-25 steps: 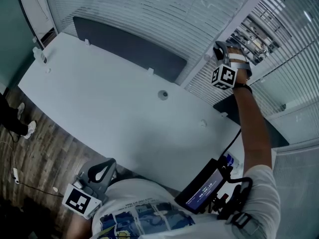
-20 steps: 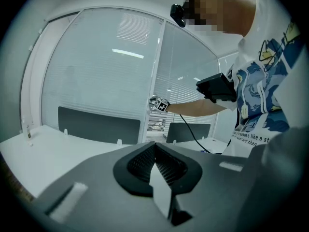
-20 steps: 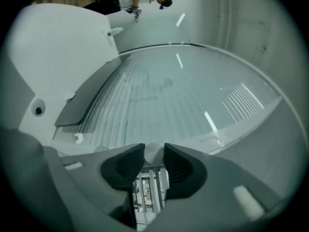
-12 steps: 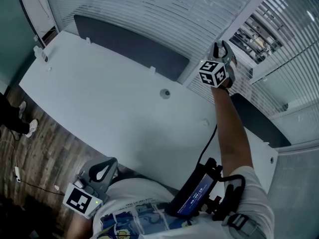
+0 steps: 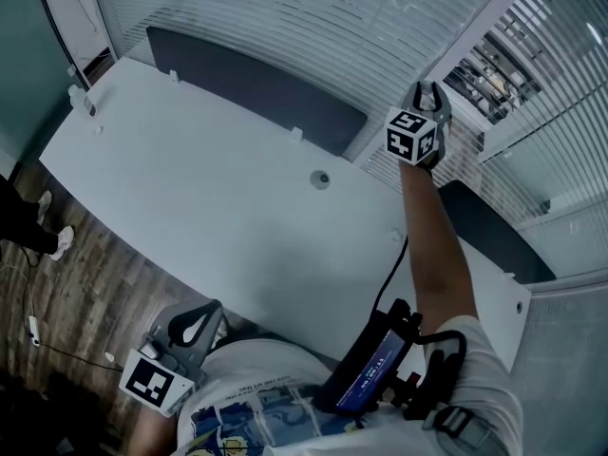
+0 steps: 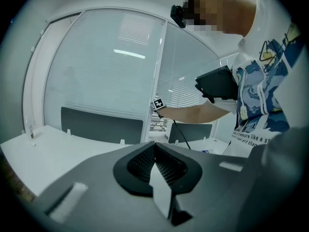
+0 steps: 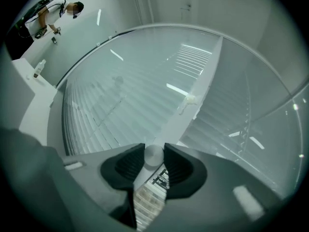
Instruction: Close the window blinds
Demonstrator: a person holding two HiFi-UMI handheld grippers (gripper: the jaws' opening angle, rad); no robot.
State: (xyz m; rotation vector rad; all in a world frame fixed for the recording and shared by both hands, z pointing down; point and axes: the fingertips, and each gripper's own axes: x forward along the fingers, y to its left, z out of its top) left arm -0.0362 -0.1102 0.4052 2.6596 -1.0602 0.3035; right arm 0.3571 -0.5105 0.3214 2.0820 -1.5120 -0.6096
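Note:
White slatted blinds (image 5: pixel 313 27) cover the window left of a white post (image 5: pixel 465 27). Right of the post, the blinds (image 5: pixel 532 55) have open slats, with shelves showing through. My right gripper (image 5: pixel 429 91) is raised at the post's foot. In the right gripper view this gripper (image 7: pixel 154 151) is shut on a round white wand end (image 7: pixel 154 157) that hangs by the post (image 7: pixel 193 110), with slats (image 7: pixel 116 105) beyond. My left gripper (image 5: pixel 195 326) hangs low by my hip with its jaws together, and in its own view it (image 6: pixel 155 146) holds nothing.
A long white desk (image 5: pixel 218 207) with a cable hole (image 5: pixel 320 179) lies between me and the window. Dark divider panels (image 5: pixel 256 79) (image 5: pixel 494 231) stand along its far edge. A black device (image 5: pixel 366 373) hangs at my waist. Someone's feet (image 5: pixel 43 236) show at the left on the wood floor.
My right arm has swung left, bringing the gripper from the open-slat panel to the post. The left gripper has stayed still.

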